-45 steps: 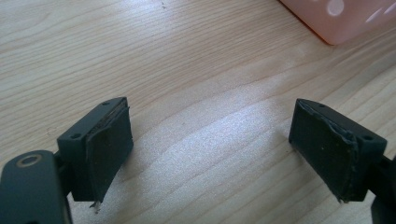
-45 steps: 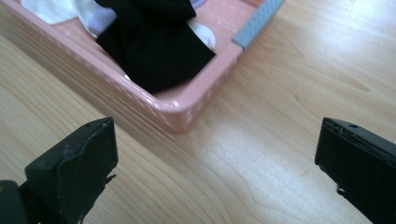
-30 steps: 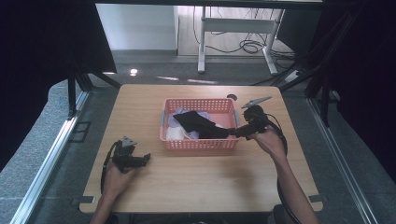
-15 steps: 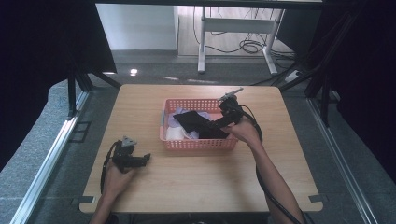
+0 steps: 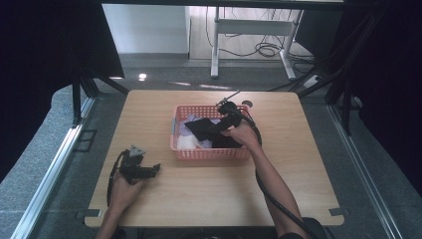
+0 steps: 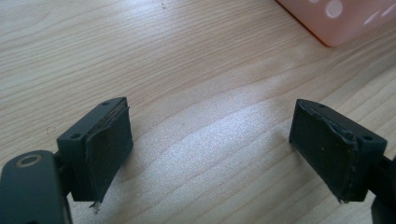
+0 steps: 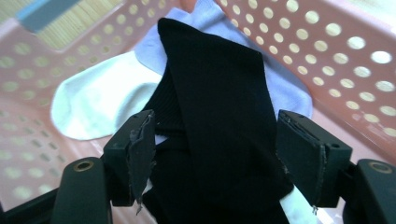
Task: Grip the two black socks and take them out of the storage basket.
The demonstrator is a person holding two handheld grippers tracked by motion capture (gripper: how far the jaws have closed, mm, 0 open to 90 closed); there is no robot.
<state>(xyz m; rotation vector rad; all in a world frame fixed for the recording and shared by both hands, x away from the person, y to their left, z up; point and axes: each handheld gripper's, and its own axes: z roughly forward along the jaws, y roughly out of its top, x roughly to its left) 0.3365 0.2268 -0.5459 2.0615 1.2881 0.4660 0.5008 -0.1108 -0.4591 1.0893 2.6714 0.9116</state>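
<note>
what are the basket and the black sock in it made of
The basket looks like moulded plastic, salmon pink, slightly glossy, its walls punched with rows of round holes. The black sock looks like soft knitted fabric, matte, with fine ribbing visible; which fibre cannot be told.

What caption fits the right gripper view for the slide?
Right gripper, fingers closing around a black ribbed sock atop white and lavender socks in the pink perforated plastic basket.

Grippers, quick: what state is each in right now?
Left gripper: open, nothing between its tongs.
Right gripper: open, just been closing, black sock between its tongs, not yet pressed.
</note>
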